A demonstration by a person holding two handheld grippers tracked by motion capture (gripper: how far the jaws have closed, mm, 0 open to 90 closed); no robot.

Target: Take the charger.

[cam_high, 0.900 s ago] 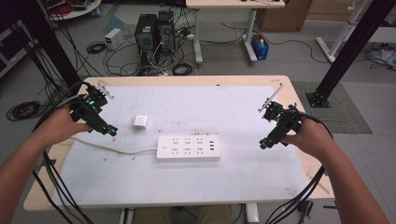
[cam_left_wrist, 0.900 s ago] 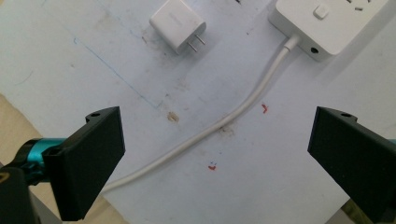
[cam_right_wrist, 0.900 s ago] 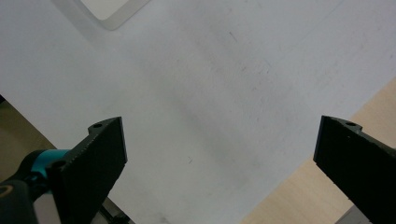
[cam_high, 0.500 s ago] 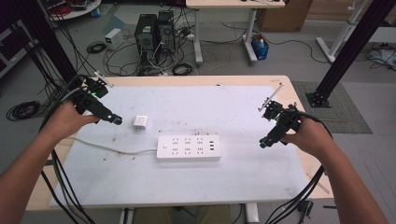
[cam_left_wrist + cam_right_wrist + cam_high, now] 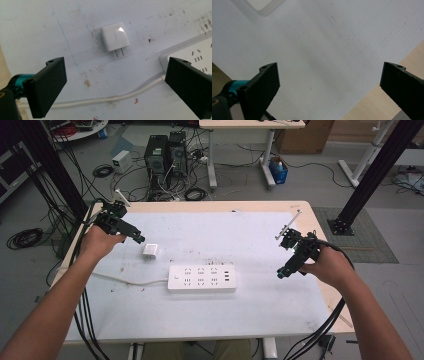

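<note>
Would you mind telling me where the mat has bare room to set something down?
Bare: the mat behind the power strip, and the near stretch in front of it. Crowded: the left, with charger, cord and left gripper.

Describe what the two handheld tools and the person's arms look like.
Each tool, left and right, is black with two flat, square-edged black jaws and a teal collar at the base. Black cables trail off the table edge. The forearms are bare, no sleeves.

light: even, bright overhead | glare: charger (image 5: 115,36) top | shadows: soft, faint | focus: high view slightly soft; right gripper view blurred | jaws sharp
</note>
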